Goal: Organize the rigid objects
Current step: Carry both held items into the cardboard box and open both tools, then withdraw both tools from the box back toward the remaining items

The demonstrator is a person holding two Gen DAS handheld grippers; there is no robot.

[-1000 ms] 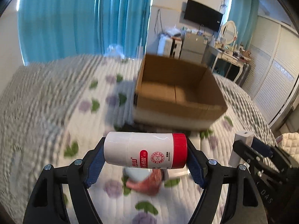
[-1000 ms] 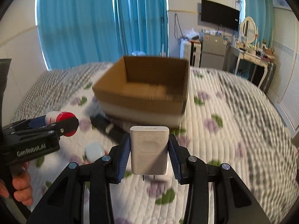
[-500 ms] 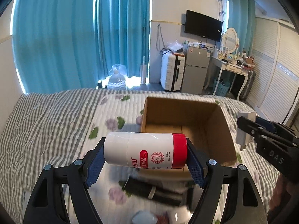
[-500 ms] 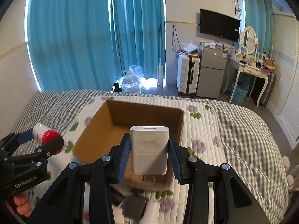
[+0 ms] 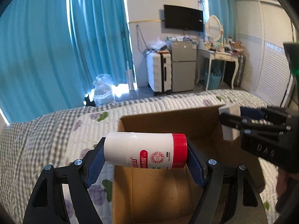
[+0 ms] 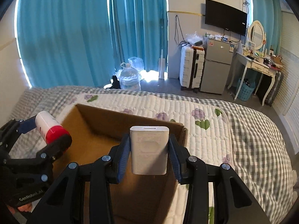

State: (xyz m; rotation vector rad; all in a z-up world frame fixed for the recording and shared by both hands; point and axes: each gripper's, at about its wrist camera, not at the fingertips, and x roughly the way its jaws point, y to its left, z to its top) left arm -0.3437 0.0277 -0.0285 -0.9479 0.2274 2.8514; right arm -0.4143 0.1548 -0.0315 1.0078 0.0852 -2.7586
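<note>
Between the blue pads of the left gripper, low in the centre of the left wrist view, a white bottle with a red cap lies crosswise, cap to the right, pinched at both ends. It hangs above the open cardboard box, whose brown inside fills the lower middle of that frame. At the right edge of the same view the right gripper reaches in over the box's right wall, clamped on a white charger block.

From the right wrist view, the right gripper sits at lower centre, its blue pads pressed against both sides of the charger block, which stands upright over the box near its right wall. At the lower left of this frame the left gripper comes in with the bottle, red cap pointing toward the box's left wall.

The box rests on a quilted bedspread with purple flowers and a grey check border. Beyond the bed, turquoise curtains fill the upper left, and toward the upper right are a white suitcase, a small grey fridge and a wall-mounted television.
</note>
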